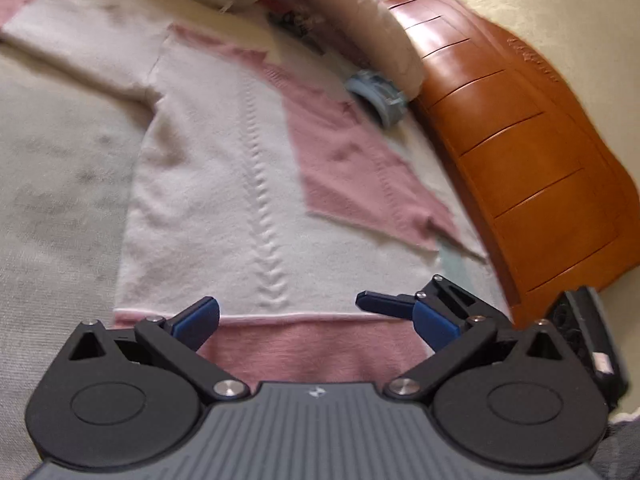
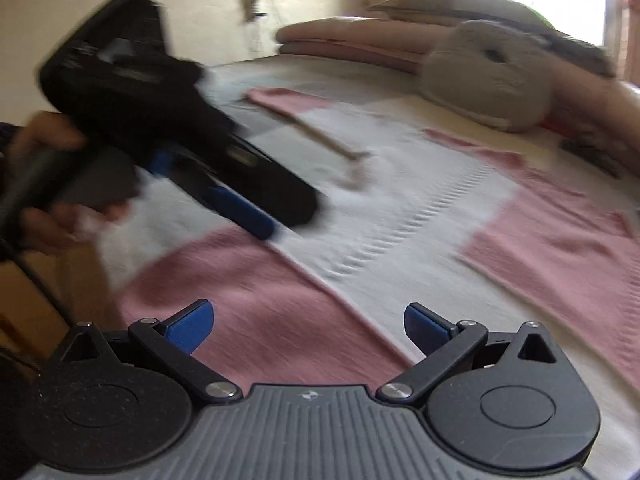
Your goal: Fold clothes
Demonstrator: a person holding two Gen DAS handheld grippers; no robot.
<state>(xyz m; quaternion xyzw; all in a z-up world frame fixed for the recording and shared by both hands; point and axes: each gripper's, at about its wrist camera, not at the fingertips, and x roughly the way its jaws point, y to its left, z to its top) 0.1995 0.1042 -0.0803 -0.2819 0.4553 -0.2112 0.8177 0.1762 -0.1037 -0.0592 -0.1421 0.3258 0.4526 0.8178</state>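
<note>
Barely started: white-and-pink knit sweater (image 1: 224, 184) lies flat on the bed (image 1: 52, 200), one pink sleeve (image 1: 360, 168) folded in. My left gripper (image 1: 288, 312) and right gripper (image 2: 308, 326) gape wide, empty, over the hem.

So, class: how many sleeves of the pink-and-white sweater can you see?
2. One sleeve stretches out flat to the sweater's left in the left wrist view; the other sleeve, pink, is folded across the body.

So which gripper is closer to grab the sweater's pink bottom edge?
Probably the left gripper: it is open right above the pink hem. The right gripper, also open, hovers over the sweater too.
</note>
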